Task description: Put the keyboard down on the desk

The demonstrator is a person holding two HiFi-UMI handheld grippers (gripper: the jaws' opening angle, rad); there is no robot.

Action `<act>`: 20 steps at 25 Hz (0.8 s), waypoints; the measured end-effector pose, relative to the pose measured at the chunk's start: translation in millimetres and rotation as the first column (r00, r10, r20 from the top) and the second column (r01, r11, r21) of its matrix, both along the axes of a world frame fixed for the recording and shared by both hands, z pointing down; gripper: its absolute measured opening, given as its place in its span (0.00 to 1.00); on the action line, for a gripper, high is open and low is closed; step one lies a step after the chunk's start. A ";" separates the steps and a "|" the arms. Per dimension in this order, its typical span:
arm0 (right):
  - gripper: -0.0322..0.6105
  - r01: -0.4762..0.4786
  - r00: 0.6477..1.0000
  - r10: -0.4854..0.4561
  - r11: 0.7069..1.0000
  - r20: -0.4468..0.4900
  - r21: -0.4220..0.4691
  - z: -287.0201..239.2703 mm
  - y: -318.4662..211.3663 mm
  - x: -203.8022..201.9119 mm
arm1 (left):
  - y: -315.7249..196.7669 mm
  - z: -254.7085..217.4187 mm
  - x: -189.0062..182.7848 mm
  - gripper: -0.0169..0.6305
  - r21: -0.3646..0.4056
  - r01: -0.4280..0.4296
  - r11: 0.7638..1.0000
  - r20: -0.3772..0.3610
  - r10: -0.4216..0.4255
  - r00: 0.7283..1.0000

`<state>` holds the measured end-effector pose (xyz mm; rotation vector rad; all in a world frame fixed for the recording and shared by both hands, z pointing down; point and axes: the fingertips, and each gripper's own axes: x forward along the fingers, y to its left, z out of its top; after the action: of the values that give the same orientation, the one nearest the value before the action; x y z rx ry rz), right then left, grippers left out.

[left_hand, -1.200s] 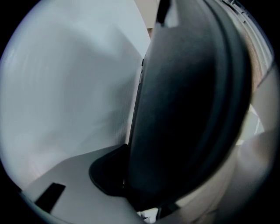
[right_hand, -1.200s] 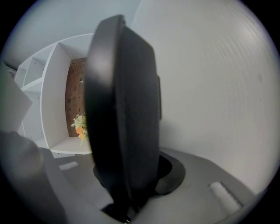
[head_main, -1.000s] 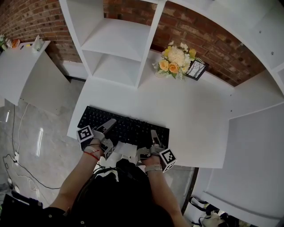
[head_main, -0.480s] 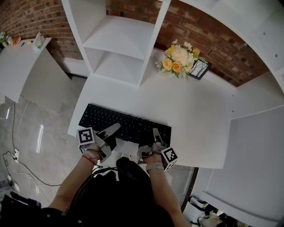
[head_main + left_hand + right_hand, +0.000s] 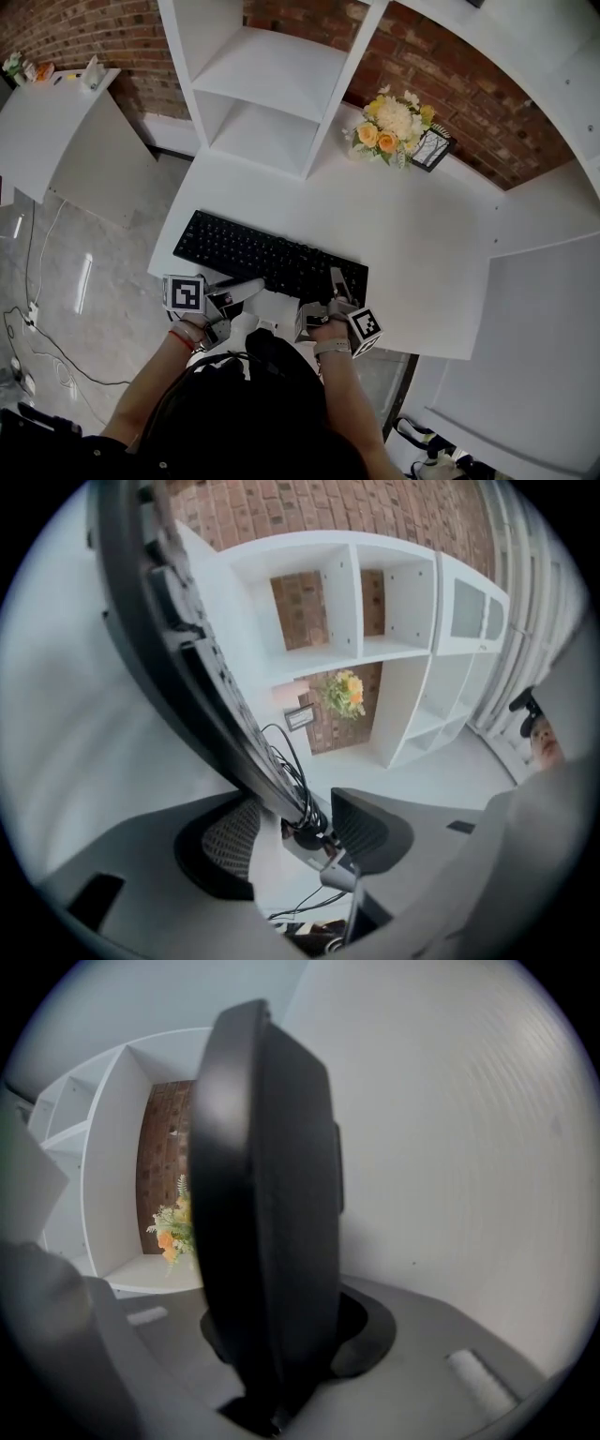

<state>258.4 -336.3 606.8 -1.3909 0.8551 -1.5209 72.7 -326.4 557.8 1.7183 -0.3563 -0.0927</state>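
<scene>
Desk bears keyboard, long axis seemingly along its front edge.

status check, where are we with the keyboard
Left tool opening, pads off the keyboard. Right tool clamped on its near edge. Keyboard flat on desk; nothing blocking.

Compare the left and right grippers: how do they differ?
The left gripper is opening, jaws apart and clear of the keyboard edge between them; the right gripper is shut on the keyboard. The left angles sideways, the right points straight ahead. Both sit at the keyboard's near edge.
</scene>
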 end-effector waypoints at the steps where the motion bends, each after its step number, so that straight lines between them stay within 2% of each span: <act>1: 0.18 0.001 1.000 -0.001 1.000 -0.001 -0.001 -0.4 0.0 -0.2 | 3.8 -0.8 1.8 0.33 0.036 -0.030 0.999 0.020 0.030 0.999; 4: 0.18 0.004 1.000 -0.004 1.000 0.004 0.001 1.3 -1.1 1.8 | 12.5 2.1 6.3 0.33 0.166 -0.140 0.976 0.160 0.113 0.981; 6: 0.18 0.007 1.000 -0.007 1.000 0.010 -0.001 3.0 -2.0 3.1 | 15.6 5.5 8.3 0.33 0.257 -0.218 0.942 0.279 0.143 0.949; 9: 0.18 0.011 1.000 -0.010 1.000 0.013 -0.008 3.4 -2.1 3.1 | 16.0 11.8 7.1 0.32 0.354 -0.315 0.881 0.458 0.131 0.880; 11: 0.18 0.013 1.000 -0.013 1.000 0.014 -0.011 3.9 -2.1 3.4 | 13.5 18.0 3.4 0.27 0.383 -0.354 0.853 0.562 0.089 0.822; 13: 0.18 0.014 1.000 -0.014 1.000 0.023 -0.016 3.3 -2.2 2.9 | 8.6 21.7 -1.1 0.13 0.391 -0.350 0.851 0.621 0.037 0.783; 14: 0.19 0.015 0.999 -0.015 1.000 0.029 -0.019 2.1 -2.2 2.3 | 6.5 22.5 -2.7 0.05 0.390 -0.335 0.858 0.630 0.017 0.776; 15: 0.20 0.019 0.999 -0.019 1.000 0.034 -0.017 1.0 -2.3 1.8 | 5.5 23.0 -3.5 0.00 0.386 -0.319 0.865 0.631 0.005 0.776; 20: 0.27 0.108 0.994 -0.110 0.992 0.027 0.066 -6.2 -10.2 0.0 | 8.4 21.9 -0.3 0.00 0.362 -0.254 0.897 0.589 -0.008 0.808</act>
<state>258.4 -346.5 600.5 -1.2894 0.9665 -1.5784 72.4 -318.0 579.7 2.1881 -0.7107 0.5064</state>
